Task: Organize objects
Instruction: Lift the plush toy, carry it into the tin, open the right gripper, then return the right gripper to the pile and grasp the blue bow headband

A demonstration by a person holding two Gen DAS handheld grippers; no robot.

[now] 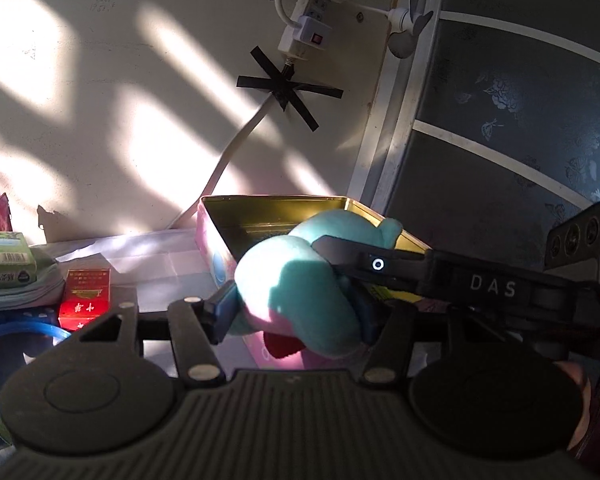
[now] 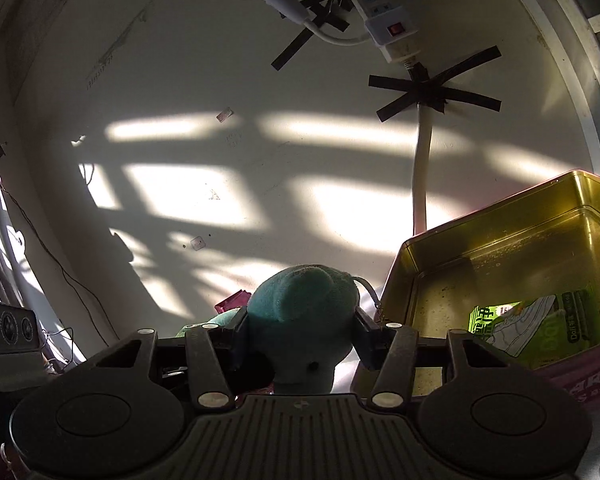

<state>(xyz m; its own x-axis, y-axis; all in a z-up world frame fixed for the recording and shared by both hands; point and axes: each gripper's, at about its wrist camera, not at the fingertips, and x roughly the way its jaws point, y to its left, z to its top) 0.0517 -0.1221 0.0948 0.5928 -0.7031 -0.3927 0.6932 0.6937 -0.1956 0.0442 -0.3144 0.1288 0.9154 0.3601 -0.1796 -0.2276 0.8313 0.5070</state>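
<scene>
A teal plush toy (image 1: 296,292) with a pink and red patch is clamped between the pads of my left gripper (image 1: 296,314). It hangs in front of an open gold tin (image 1: 276,216) with pink outer walls. A finger (image 1: 352,256) of my right gripper reaches in from the right and presses on the toy's top. In the right wrist view my right gripper (image 2: 300,336) is shut on the same plush toy (image 2: 304,304). The tin (image 2: 500,240) stands just to its right, with a green packet (image 2: 532,328) lying inside.
A red cigarette pack (image 1: 84,300), a green carton (image 1: 4,264) on a grey pouch and a blue tube loop (image 1: 16,330) lie at the left. A power strip (image 1: 304,32) and a taped cable (image 1: 236,148) hang on the wall behind. A dark patterned panel (image 1: 520,120) stands at the right.
</scene>
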